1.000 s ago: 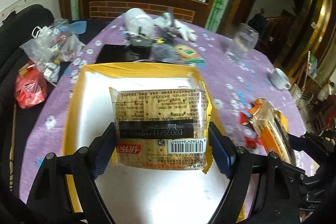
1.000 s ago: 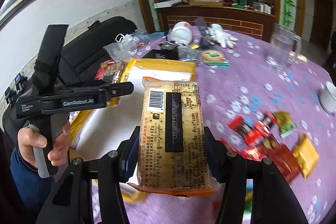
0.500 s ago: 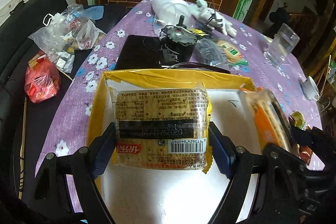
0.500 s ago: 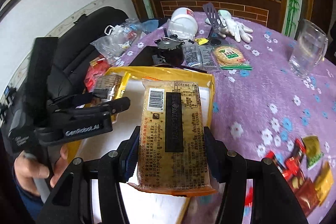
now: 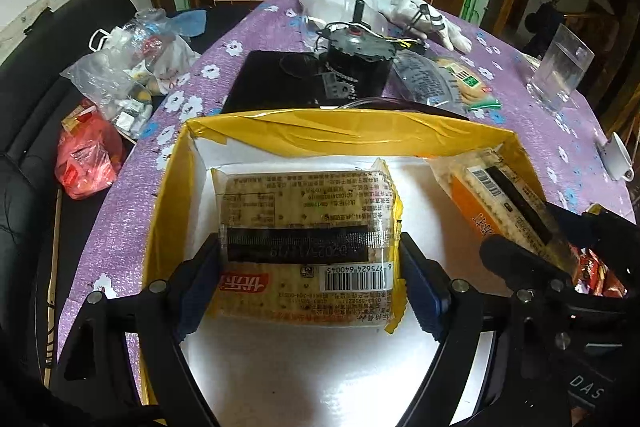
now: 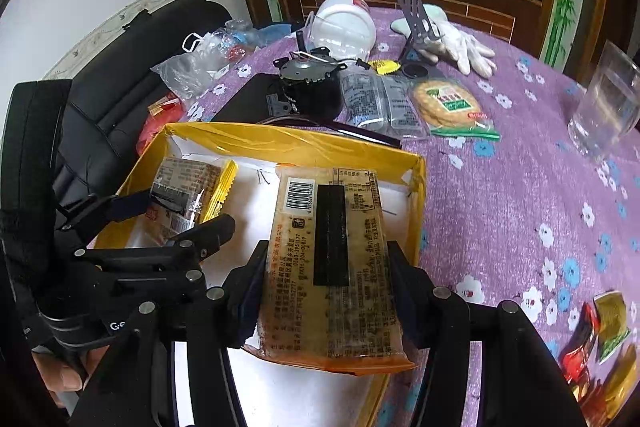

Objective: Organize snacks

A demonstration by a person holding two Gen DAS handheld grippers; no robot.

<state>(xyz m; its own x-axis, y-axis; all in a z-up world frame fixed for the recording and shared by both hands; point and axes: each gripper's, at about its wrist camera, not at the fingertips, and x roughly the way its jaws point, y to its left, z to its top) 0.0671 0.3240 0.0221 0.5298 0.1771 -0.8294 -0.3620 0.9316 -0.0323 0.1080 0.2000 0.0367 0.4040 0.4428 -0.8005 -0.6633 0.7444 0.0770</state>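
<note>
Covering the bench (image 6: 500, 195) is a purple cloth with a flower print; behind it stand a dark wood cabinet with a brick-patterned front and bamboo-painted posts. A black chair (image 5: 36, 131) stands at the left of the bench, with plastic bags (image 5: 120, 83) on it.

The landmark is the yellow box (image 5: 344, 131) with a white floor, open on top, near the bench edge.

- Left gripper (image 5: 310, 267): fingers clamped on the short ends of a cracker packet (image 5: 308, 227). The packet is inside the box, its long axis running side to side across the fingers, printed back up. The jaws have just been opening slightly, with the packet between them.
- Right gripper (image 6: 324, 281): fingers clamped on the long sides of a second cracker packet (image 6: 332, 251). Its long axis points away from the gripper, towards the far wall of the box; it is over the right part of the box, barcode end farthest.
- Beyond the box: a dark motor part (image 6: 308, 83), a white helmet (image 6: 344, 23), white gloves (image 6: 452, 43) and a rice-cracker pack (image 6: 448, 103).
- Right of the box: a glass mug (image 6: 608, 95) and small loose snacks (image 6: 600, 339), well apart from it.
</note>
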